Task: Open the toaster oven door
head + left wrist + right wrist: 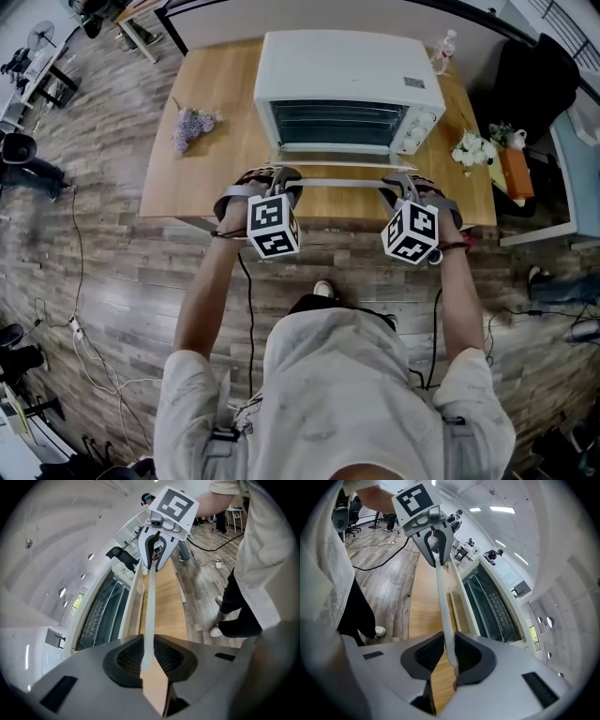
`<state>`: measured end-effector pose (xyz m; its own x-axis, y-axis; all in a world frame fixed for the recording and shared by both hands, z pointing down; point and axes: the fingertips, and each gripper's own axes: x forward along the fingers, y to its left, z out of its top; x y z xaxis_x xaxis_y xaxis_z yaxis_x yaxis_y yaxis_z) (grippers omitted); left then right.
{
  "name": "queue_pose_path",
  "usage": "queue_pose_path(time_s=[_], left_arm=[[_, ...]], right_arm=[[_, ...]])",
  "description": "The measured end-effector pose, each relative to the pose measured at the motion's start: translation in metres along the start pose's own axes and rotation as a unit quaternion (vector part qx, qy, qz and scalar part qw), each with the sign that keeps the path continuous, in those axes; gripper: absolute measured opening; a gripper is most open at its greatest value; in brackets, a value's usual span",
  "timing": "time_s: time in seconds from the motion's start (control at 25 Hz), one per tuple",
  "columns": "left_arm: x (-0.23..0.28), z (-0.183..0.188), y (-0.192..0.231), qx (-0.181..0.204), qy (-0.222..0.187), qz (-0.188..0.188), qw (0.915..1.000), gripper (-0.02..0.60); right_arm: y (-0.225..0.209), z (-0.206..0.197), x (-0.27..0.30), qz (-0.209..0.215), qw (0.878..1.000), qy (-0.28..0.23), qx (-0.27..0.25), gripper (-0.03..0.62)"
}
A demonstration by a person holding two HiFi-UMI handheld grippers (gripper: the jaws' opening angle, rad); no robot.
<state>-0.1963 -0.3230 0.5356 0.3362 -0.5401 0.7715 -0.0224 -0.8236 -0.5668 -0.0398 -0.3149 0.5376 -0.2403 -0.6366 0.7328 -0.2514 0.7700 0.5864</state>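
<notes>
Toaster oven (pixel 349 66) sits at the back middle of the wooden table (pixel 202 183), front facing the person; control knobs (pixel 420 129) are at its right end; rack wires show in the dark front opening. Door (pixel 333 161) looks tipped out of the frame toward the person — how far, I can't tell from above. Door handle (pixel 339 181) is a long pale bar running left to right, above the table's near edge. Left gripper (pixel 284 180) clamps the bar's left end; right gripper (pixel 401 185) clamps its right end. In each gripper view the dark ribbed pads (pixel 124 656) are pinched narrow on the flat bar, which runs straight out to the other gripper. Both marker cubes face up; arms are extended, roughly parallel.

Also on the table — purple flower sprig (pixel 194 123) left of the oven, well apart; white flowers (pixel 472 150) at the right edge; clear bottle (pixel 444 47) at the back right, beside the oven.
</notes>
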Motion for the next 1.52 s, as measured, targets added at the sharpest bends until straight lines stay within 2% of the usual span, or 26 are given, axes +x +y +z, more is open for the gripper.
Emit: queue_pose_path(time_s=[0.24, 0.44, 0.8, 1.2, 1.52], left_arm=[[0.005, 0.0, -0.014, -0.002, 0.001, 0.003, 1.0, 0.077], [0.008, -0.003, -0.029, 0.006, 0.012, -0.008, 0.9999, 0.078], [0.018, -0.009, -0.057, -0.005, 0.023, -0.021, 0.9995, 0.08], [0.026, -0.013, -0.078, -0.035, 0.032, -0.015, 0.9988, 0.083], [0.035, -0.017, -0.097, -0.028, 0.042, -0.001, 0.9987, 0.075]], right_arm=[[0.014, -0.006, 0.003, 0.012, 1.0, 0.004, 0.002, 0.091], [0.029, -0.009, 0.005, 0.021, 1.0, 0.007, 0.001, 0.091], [0.058, -0.018, 0.014, 0.042, 0.999, 0.016, -0.002, 0.097], [0.08, -0.024, 0.022, 0.014, 1.0, 0.019, -0.009, 0.096], [0.097, -0.03, 0.029, -0.006, 1.0, 0.018, -0.006, 0.095]])
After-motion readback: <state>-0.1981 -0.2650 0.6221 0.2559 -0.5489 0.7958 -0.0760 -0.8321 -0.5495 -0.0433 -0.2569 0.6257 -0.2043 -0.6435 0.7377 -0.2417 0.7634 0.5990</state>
